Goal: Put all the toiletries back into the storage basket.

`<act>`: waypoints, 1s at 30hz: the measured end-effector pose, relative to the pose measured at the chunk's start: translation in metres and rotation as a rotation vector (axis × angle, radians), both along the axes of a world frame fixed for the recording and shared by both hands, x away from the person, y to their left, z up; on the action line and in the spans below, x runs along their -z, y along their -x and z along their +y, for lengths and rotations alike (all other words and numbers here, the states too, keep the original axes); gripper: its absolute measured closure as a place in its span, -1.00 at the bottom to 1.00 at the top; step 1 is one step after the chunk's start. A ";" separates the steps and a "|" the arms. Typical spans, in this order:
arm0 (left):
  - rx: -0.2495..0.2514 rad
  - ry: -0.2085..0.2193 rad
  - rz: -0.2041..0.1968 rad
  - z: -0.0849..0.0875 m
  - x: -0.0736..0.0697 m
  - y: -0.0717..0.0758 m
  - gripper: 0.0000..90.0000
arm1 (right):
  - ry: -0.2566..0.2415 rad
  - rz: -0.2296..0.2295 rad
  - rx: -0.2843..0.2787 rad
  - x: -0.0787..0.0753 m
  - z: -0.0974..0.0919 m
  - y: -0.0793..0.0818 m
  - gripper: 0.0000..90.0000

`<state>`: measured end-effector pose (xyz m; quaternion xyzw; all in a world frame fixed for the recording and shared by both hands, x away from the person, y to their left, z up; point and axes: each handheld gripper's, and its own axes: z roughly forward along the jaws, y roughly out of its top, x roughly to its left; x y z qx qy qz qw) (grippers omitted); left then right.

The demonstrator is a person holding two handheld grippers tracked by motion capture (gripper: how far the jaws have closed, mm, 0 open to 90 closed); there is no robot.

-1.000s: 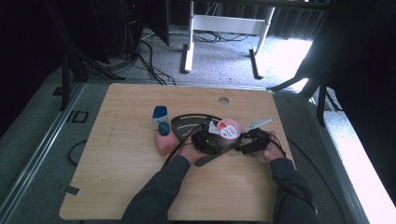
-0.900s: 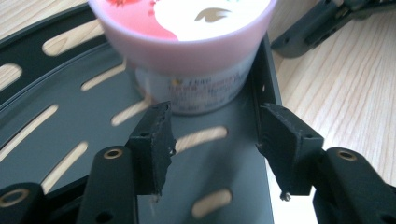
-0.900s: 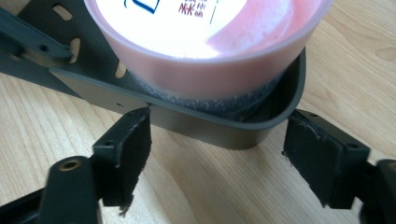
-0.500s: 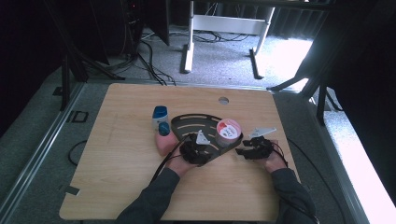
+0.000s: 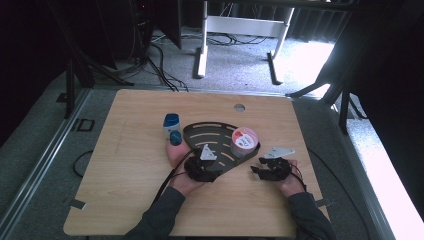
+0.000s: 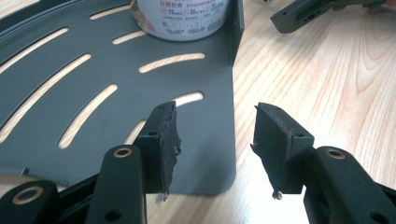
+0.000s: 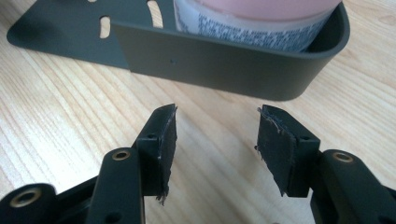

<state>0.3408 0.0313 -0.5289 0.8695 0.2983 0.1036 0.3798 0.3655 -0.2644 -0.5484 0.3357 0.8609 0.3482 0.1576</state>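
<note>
Your slotted tray (image 5: 210,136) lies flat near the middle of the table (image 5: 125,165), with the tub (image 5: 244,140) standing in its right end against the raised rim. Left of the tray, touching or just beside it, stands a small bottle (image 5: 171,123), a cap (image 5: 175,138) right in front of it. Your left tool (image 5: 204,167) sits at the tray's near edge, one jaw over the tray floor, the other over bare table. Your right tool (image 5: 270,169) is on the table right of the tray, in front of the tub, jaws facing the rim wall, apart from it. A hole (image 5: 239,107) lies in the table behind the tray.
</note>
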 end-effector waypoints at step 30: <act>-0.076 0.043 -0.062 0.064 -0.027 0.033 0.09 | -0.016 -0.032 0.025 0.005 0.016 0.026 0.08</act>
